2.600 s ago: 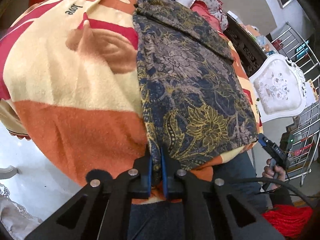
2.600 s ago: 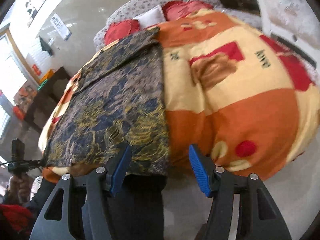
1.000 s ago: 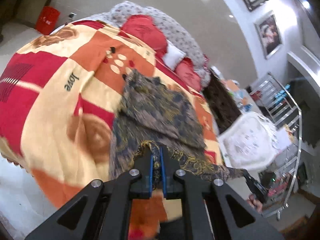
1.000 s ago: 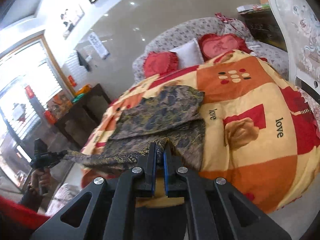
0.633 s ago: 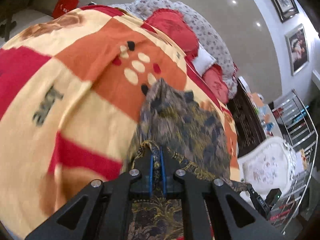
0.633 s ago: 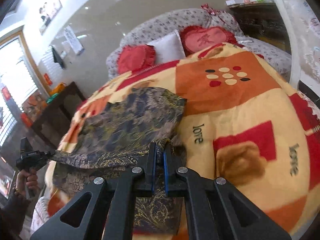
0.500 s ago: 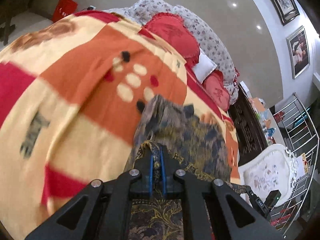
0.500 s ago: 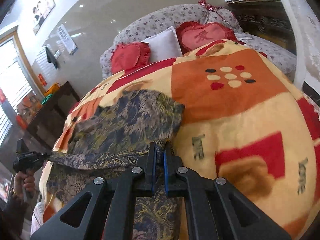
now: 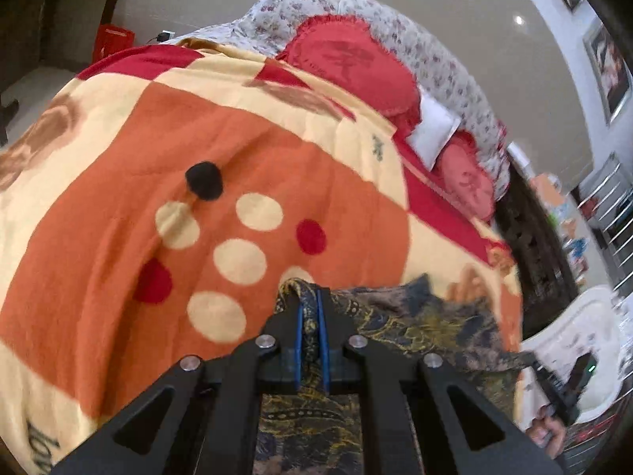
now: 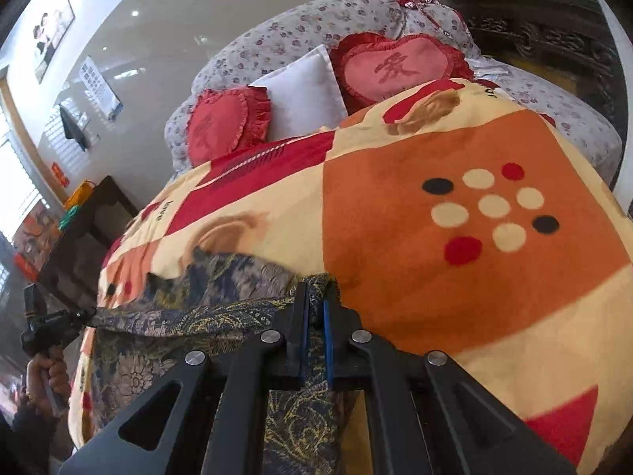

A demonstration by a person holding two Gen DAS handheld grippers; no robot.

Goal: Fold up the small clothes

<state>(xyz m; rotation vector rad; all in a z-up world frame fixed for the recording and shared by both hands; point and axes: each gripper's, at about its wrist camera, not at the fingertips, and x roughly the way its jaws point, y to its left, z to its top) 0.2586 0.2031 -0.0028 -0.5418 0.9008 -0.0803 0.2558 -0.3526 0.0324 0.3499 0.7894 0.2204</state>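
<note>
Left wrist view: my left gripper (image 9: 309, 316) is clamped on one corner of the patterned garment (image 9: 415, 324); cloth runs off to my right.
Right wrist view: my right gripper (image 10: 314, 312) pinches the other corner (image 10: 316, 283); the edge stretches leftward.
Long axis: the held hem spans taut between both grippers, crosswise to my reach.
Garment: on the blanket (image 10: 395, 217), bulk below and behind the pads.
Nearer hand: neither, I judge; both corners level.
</note>
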